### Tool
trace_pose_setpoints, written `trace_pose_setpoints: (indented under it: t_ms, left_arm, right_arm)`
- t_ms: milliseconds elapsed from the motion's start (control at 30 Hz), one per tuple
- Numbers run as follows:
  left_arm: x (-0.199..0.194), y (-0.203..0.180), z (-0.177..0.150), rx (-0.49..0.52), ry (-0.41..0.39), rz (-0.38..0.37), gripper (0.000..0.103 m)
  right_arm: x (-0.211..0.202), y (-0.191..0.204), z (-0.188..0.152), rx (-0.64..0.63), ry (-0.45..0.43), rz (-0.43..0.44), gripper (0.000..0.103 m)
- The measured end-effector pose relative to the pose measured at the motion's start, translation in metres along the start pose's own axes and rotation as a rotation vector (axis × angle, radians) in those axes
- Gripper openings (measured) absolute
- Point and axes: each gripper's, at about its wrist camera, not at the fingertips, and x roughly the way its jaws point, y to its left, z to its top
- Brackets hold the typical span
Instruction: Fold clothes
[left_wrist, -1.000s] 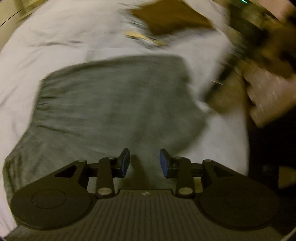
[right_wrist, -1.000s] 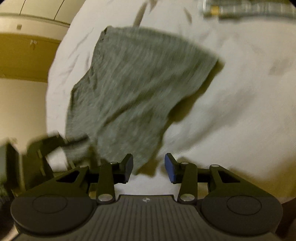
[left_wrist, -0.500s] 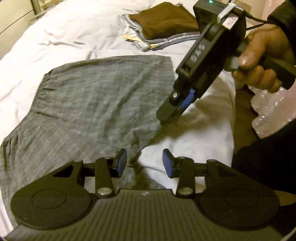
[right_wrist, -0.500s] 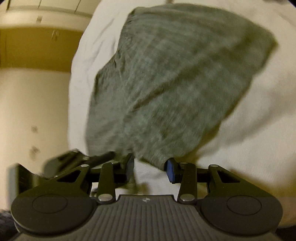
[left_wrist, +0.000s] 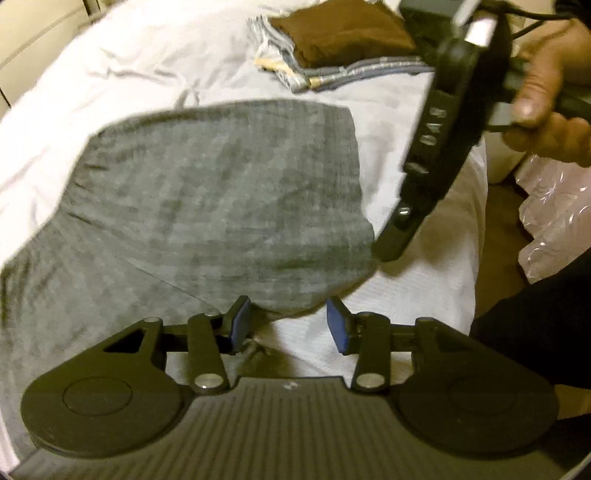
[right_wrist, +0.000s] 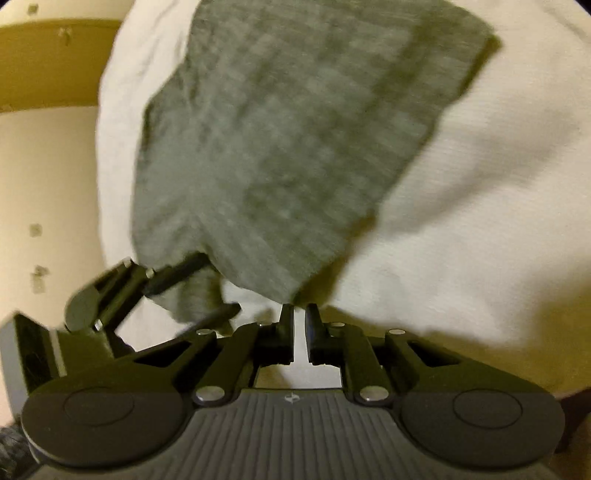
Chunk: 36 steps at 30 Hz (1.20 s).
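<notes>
Lying on the white bed (left_wrist: 122, 74), the grey garment (left_wrist: 207, 206) has left tongs (left_wrist: 288, 325) open at its near edge — right tongs (right_wrist: 299, 317) almost closed, pinching its corner.

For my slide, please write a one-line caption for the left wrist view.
Open left gripper at the near edge of grey shorts on a white bed, right gripper touching down beside them.

bed (left_wrist: 122, 62): white sheet | grey garment (left_wrist: 207, 206) | folded clothes stack (left_wrist: 332, 48)
</notes>
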Motion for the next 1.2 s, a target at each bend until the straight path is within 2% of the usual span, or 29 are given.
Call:
trace_pose_setpoints:
  t_ms: [67, 167, 233, 267, 300, 367, 467, 600, 667, 733, 833, 933, 1067, 1200]
  left_arm:
    - [0.002, -0.001, 0.000, -0.005, 0.015, -0.013, 0.039]
    - [-0.009, -0.004, -0.001, -0.019, 0.024, -0.004, 0.039]
    - [-0.022, 0.001, -0.002, -0.080, 0.029, 0.025, 0.039]
    - [-0.030, 0.005, -0.003, -0.125, 0.030, 0.047, 0.040]
    - [-0.039, 0.010, -0.005, -0.179, 0.030, 0.073, 0.041]
    - [-0.058, 0.020, -0.008, -0.291, 0.026, 0.125, 0.046]
    - [-0.088, 0.035, -0.017, -0.481, 0.008, 0.211, 0.056]
    - [-0.132, 0.052, -0.032, -0.721, -0.020, 0.324, 0.066]
    - [-0.154, 0.059, -0.040, -0.812, -0.041, 0.353, 0.071]
    - [-0.172, 0.065, -0.048, -0.864, -0.042, 0.368, 0.081]
    - [-0.193, 0.076, -0.057, -0.880, -0.035, 0.351, 0.090]
    - [-0.207, 0.088, -0.067, -0.851, -0.032, 0.298, 0.098]
    - [-0.222, 0.098, -0.085, -0.730, -0.049, 0.225, 0.101]
    - [-0.248, 0.102, -0.112, -0.605, -0.070, 0.177, 0.101]
  right_arm:
    - [-0.009, -0.002, -0.004, 0.000, -0.011, -0.015, 0.020]
    - [-0.029, -0.002, -0.011, -0.001, -0.060, -0.045, 0.035]
    - [-0.043, 0.006, -0.012, -0.038, -0.095, -0.076, 0.038]
    - [-0.051, 0.012, -0.012, -0.063, -0.111, -0.094, 0.041]
    - [-0.056, 0.020, -0.011, -0.093, -0.128, -0.112, 0.054]
    - [-0.066, 0.043, -0.008, -0.179, -0.160, -0.154, 0.066]
    - [-0.074, 0.080, -0.002, -0.327, -0.176, -0.182, 0.067]
    - [-0.084, 0.128, -0.002, -0.512, -0.179, -0.228, 0.076]
    - [-0.091, 0.148, -0.008, -0.578, -0.192, -0.278, 0.084]
    - [-0.099, 0.166, -0.016, -0.623, -0.207, -0.335, 0.088]
    - [-0.107, 0.184, -0.032, -0.605, -0.230, -0.386, 0.088]
    - [-0.107, 0.194, -0.051, -0.580, -0.264, -0.437, 0.088]
    - [-0.095, 0.211, -0.089, -0.492, -0.372, -0.532, 0.088]
    - [-0.076, 0.239, -0.139, -0.366, -0.469, -0.586, 0.088]
